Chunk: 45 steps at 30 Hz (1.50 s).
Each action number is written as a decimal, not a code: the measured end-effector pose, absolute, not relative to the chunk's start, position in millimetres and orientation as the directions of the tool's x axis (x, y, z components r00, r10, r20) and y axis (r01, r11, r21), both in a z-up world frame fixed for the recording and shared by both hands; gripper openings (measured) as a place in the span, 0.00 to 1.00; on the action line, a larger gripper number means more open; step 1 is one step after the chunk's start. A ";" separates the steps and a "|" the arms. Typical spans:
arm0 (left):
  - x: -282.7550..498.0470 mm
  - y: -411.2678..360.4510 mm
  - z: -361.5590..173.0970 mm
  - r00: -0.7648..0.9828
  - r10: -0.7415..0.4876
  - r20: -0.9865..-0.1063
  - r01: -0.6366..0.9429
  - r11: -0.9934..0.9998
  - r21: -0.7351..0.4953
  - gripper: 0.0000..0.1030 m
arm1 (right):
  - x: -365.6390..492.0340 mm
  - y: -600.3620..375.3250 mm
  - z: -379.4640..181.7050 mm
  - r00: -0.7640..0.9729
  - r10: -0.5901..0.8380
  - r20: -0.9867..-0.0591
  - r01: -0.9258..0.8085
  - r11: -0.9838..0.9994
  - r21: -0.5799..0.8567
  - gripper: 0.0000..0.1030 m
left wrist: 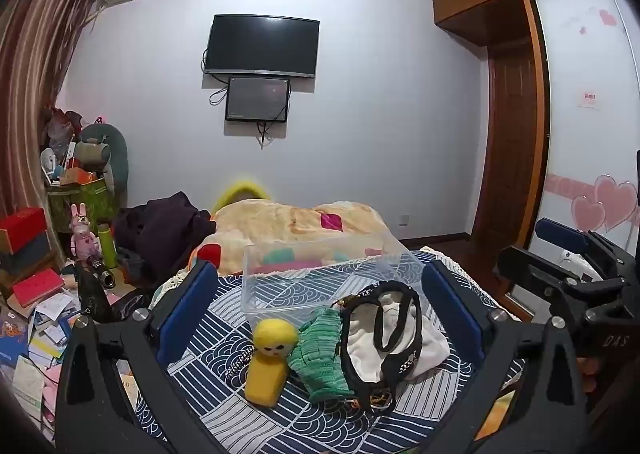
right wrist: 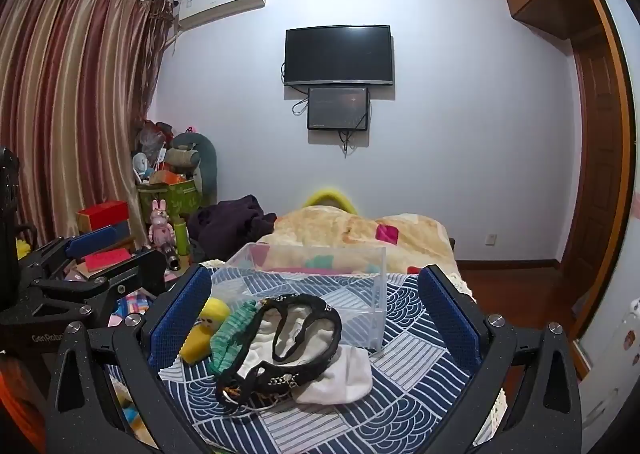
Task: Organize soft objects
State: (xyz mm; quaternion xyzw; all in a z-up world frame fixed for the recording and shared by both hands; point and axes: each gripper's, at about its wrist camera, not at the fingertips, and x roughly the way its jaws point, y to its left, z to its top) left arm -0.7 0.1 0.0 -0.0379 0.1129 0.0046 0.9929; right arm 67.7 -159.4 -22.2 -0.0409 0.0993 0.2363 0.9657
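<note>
On the blue patterned bedspread (left wrist: 256,426) lie a yellow felt doll (left wrist: 270,360), a green knit glove (left wrist: 320,354), a white cloth (left wrist: 432,350) and a black strap garment (left wrist: 400,334) draped over it. An empty clear plastic box (left wrist: 320,278) stands just behind them. My left gripper (left wrist: 320,302) is open and empty, with the pile between its blue pads. My right gripper (right wrist: 316,306) is open and empty around the same pile: doll (right wrist: 202,334), glove (right wrist: 230,334), black garment (right wrist: 296,338), white cloth (right wrist: 340,378), box (right wrist: 312,286).
A beige blanket (left wrist: 288,226) and dark clothes (left wrist: 164,230) lie at the far end of the bed. Boxes, books and toys (left wrist: 40,278) crowd the left side. A wardrobe (left wrist: 580,134) stands at the right. The other gripper (left wrist: 568,274) shows at the right edge.
</note>
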 end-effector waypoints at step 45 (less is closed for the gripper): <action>2.0 1.2 -3.6 0.973 -0.007 -0.230 -0.014 0.996 -0.088 1.00 | 72.5 -158.9 -24.3 0.868 0.447 -0.217 -0.464 0.885 -0.029 1.00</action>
